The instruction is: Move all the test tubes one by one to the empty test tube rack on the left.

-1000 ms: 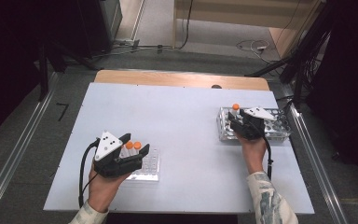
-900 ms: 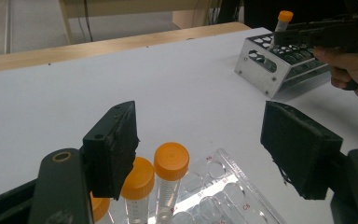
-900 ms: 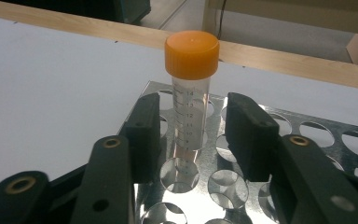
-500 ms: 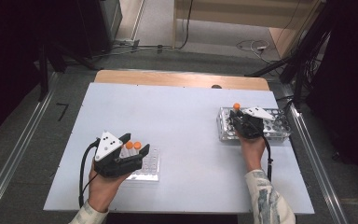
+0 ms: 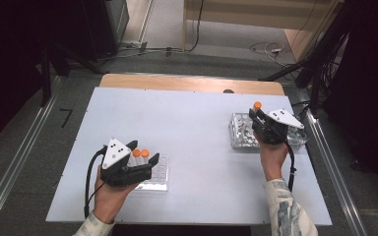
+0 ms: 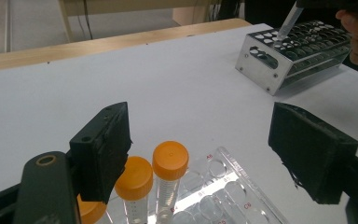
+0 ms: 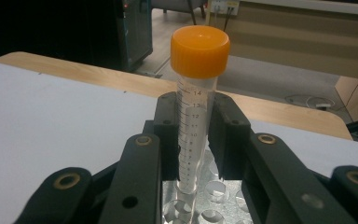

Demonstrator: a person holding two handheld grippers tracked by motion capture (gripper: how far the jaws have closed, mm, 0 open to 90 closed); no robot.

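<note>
holding an orange-capped tube (image 7: 196, 107) upright in my right gripper (image 7: 198, 140), jaws clamped on its barrel, its tip straight below in a hole of the metal rack (image 5: 241, 132). long axis vertical; neighbouring holes lie free. my left gripper (image 6: 205, 154) hangs wide open over the capped tubes (image 6: 170, 175) on the clear tray (image 6: 233, 196).

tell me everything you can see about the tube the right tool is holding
The tube is clear plastic with printed graduation marks and an orange screw cap. It stands upright, clamped between the right tool's black jaws. Its lower end sits at a hole of the metal rack near the table's right edge.
</note>
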